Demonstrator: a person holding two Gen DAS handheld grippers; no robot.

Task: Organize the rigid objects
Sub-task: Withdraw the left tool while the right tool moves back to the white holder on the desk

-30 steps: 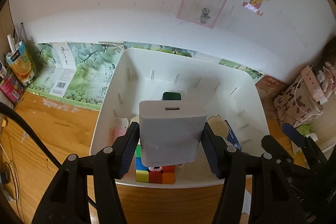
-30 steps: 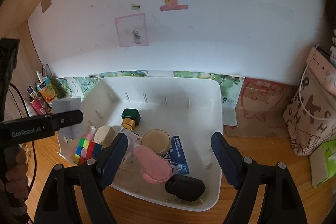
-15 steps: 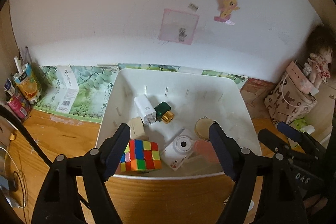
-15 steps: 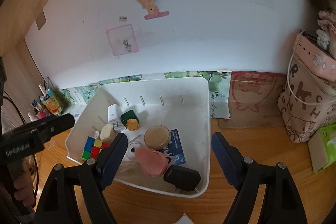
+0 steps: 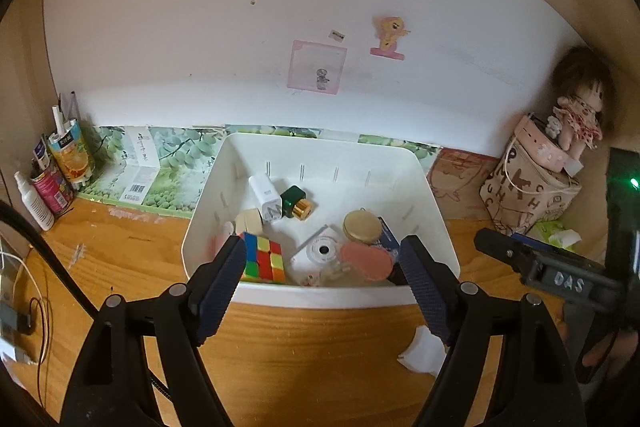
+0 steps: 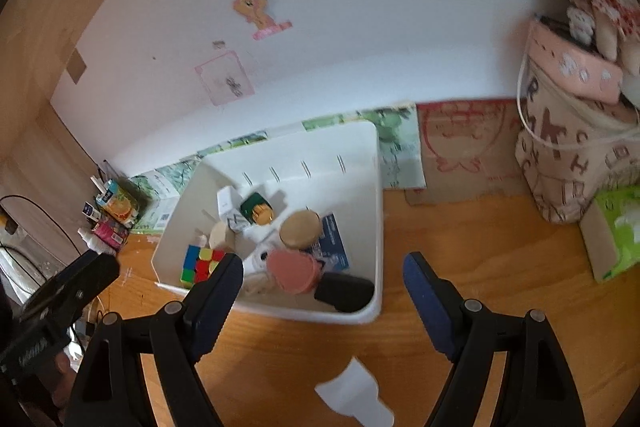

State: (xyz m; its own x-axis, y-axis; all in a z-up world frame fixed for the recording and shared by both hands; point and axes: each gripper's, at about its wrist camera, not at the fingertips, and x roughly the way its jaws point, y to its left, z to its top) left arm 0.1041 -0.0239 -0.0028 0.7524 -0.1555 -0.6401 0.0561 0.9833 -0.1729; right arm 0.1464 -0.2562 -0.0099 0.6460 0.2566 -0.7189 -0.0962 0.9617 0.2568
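I see the wooden counter (image 5: 120,259) running back to the white wall, with bare wood in front of the white bin (image 5: 320,299) and to its right in the right wrist view. The bin sits near the wall, its near rim just past my left gripper (image 5: 322,281), whose fingers (image 5: 220,283) are spread wide and hold nothing. My right gripper (image 6: 322,291) is also spread wide and empty, with its left finger over the bin's near rim and its right finger over bare counter.

Inside the bin, the white charger (image 5: 265,197) lies at the back left, touching the green bottle with a gold cap (image 5: 296,203). The colour cube (image 5: 262,263) sits at the front left, partly behind my left finger. A round wooden-lidded tin (image 5: 362,227), a pink oval case (image 5: 366,259) and a black case (image 6: 344,293) crowd the right front. The black case is almost hidden in the left wrist view.

A scrap of white paper (image 6: 354,395) lies on the counter before the bin. The right wrist view is blurred, so small print is unreadable.
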